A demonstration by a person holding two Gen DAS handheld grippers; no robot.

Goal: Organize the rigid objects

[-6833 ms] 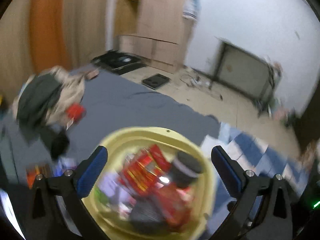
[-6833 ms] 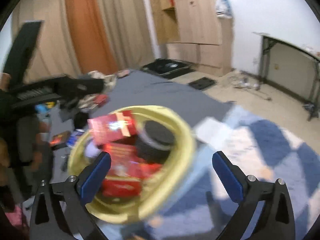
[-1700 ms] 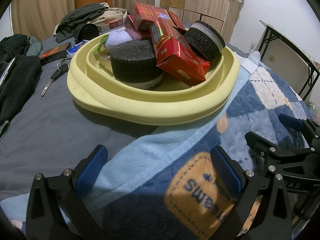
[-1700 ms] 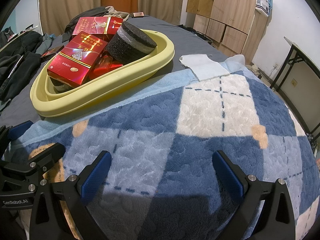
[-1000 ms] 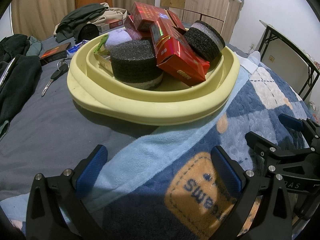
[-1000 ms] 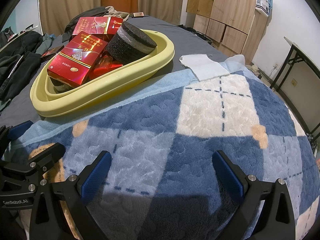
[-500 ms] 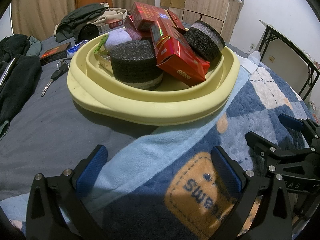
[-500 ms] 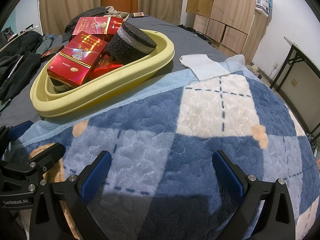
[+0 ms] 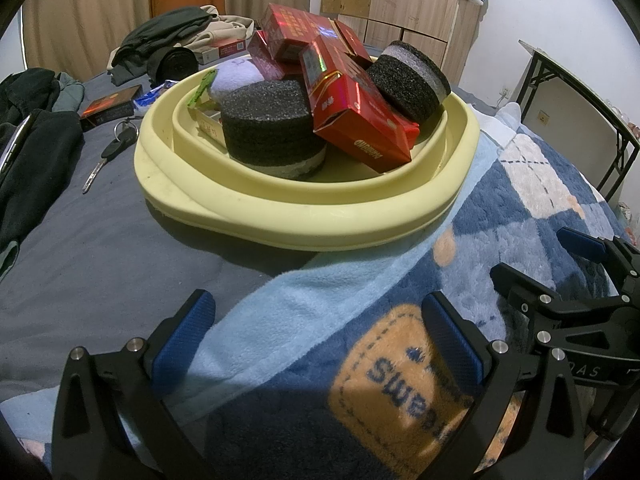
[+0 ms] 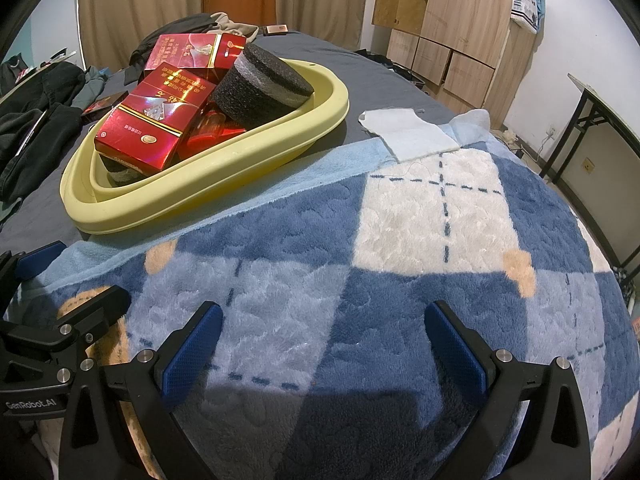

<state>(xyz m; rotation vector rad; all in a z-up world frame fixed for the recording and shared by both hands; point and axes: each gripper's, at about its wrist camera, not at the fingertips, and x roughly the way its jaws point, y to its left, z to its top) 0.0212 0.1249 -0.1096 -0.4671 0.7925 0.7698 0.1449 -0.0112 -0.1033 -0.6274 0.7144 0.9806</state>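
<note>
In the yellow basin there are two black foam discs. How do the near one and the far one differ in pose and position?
The near foam disc sits flat on the basin floor; the far foam disc leans tilted against the rim. The near one has its pale layer at the bottom, the far one near the top. Both are round, black and coarse.

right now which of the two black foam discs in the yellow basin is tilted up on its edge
The black foam disc with the grey band, leaning on the far right rim of the yellow plastic basin. The other black foam disc, nearer the front, sits flat.
</note>
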